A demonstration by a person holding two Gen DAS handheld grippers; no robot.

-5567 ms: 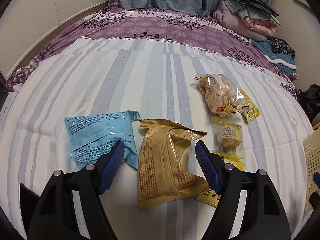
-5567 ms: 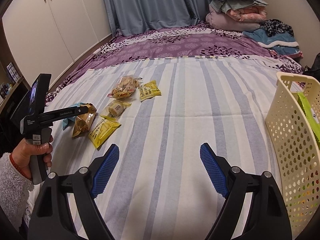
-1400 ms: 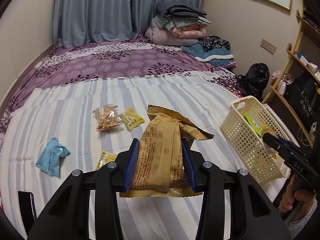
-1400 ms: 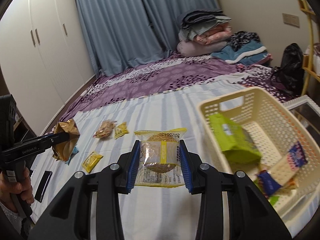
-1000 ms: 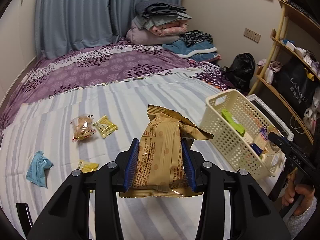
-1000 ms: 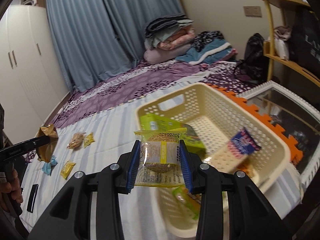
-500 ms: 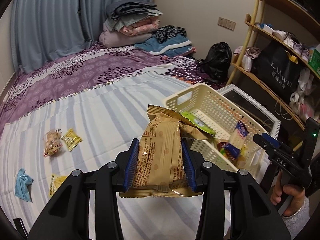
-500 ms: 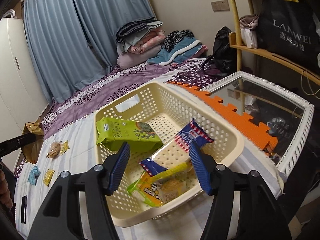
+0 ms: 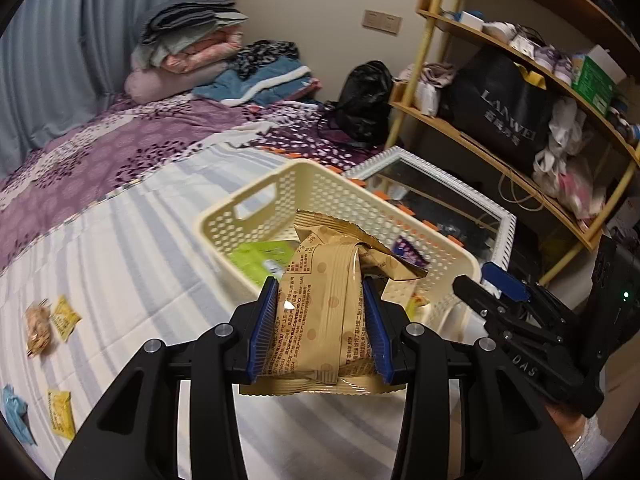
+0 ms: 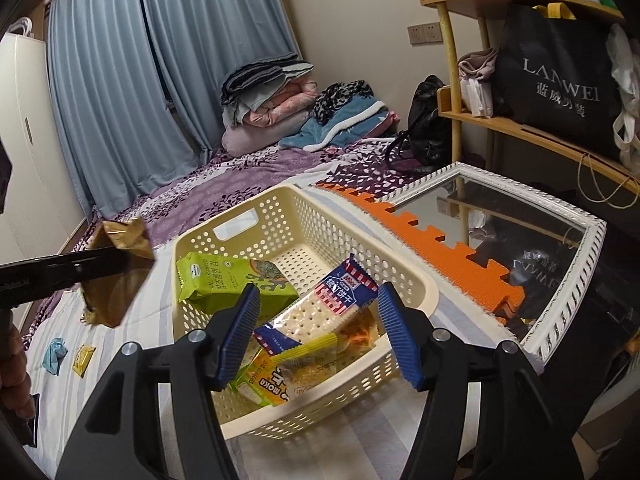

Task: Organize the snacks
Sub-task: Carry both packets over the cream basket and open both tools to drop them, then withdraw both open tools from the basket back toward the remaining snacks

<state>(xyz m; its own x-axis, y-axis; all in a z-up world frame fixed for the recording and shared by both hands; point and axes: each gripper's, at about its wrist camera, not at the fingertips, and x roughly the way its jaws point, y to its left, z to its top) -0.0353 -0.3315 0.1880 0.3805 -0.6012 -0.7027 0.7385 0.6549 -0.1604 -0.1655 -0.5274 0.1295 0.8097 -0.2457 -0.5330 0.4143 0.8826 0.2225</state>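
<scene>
Up close in the left wrist view, the left gripper (image 9: pixel 322 328) pinches a tan packet (image 9: pixel 320 312) between its blue pads, the packet upright and held above the striped sheet (image 9: pixel 132 280). Just beyond it sits the basket (image 9: pixel 280 196), cream and perforated, with a green pack (image 9: pixel 260 258) inside. At the right, the right gripper (image 9: pixel 490 284) reaches toward the basket's near right corner. Far left on the sheet lie a clear bag (image 9: pixel 38 330), two yellow packets (image 9: pixel 64 316) (image 9: pixel 60 420) and a blue wrapper (image 9: pixel 14 410), all well apart from the basket.

From the right wrist view, the right gripper (image 10: pixel 318 334) is spread wide, holding nothing, and hovers over the basket's (image 10: pixel 404 276) near end. Inside lie the green pack (image 10: pixel 232 280), a cracker pack (image 10: pixel 328 304) leaning across it, and a yellow pack (image 10: pixel 284 368) near the front wall. At the left, the left gripper (image 10: pixel 96 266) holds the tan packet (image 10: pixel 116 272) beside the basket's left wall, above the sheet (image 10: pixel 156 312). A blue wrapper (image 10: pixel 54 354) and a yellow packet (image 10: pixel 84 354) lie farther left. A mirror (image 10: pixel 532 248) lies to the right of the basket.
</scene>
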